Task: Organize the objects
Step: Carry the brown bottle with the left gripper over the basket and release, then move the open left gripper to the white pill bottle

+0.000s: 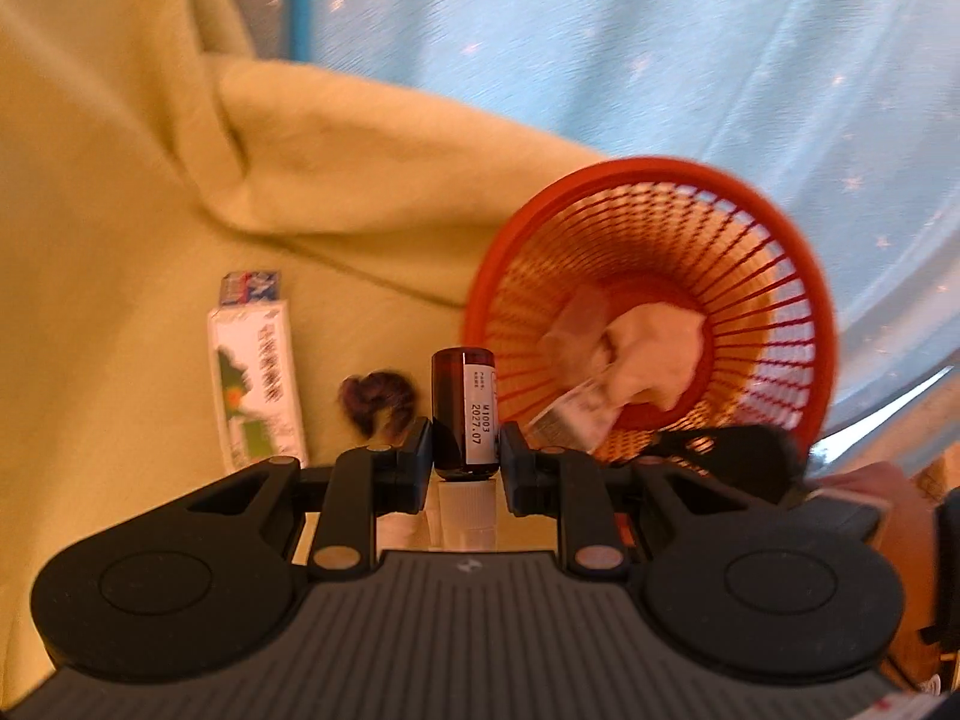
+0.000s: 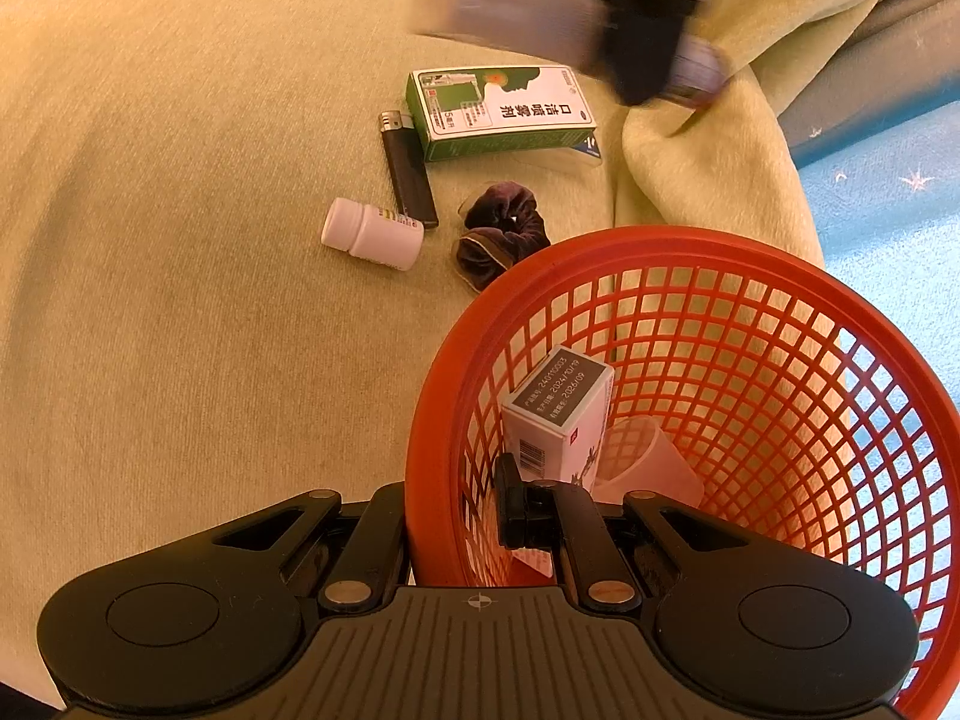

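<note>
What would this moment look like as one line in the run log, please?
left gripper: shut on brown vial | right gripper: shut on basket rim | in basket: box | loose: lighter, scrunchie

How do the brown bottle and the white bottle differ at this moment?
The brown bottle is dark amber; the white bottle is opaque white. The brown bottle is clamped in the left gripper; the white bottle lies on its side on the yellow blanket. Both are small and labelled, outside the red basket.

The right gripper (image 2: pixel 456 507) clamps the rim of a red mesh basket (image 2: pixel 780 360) holding a white box (image 2: pixel 561 414). On the yellow-green blanket (image 2: pixel 180 330) beyond lie a white bottle (image 2: pixel 372 234), black lighter (image 2: pixel 408 171), green box (image 2: pixel 501 111) and dark scrunchie (image 2: pixel 501 234).
</note>
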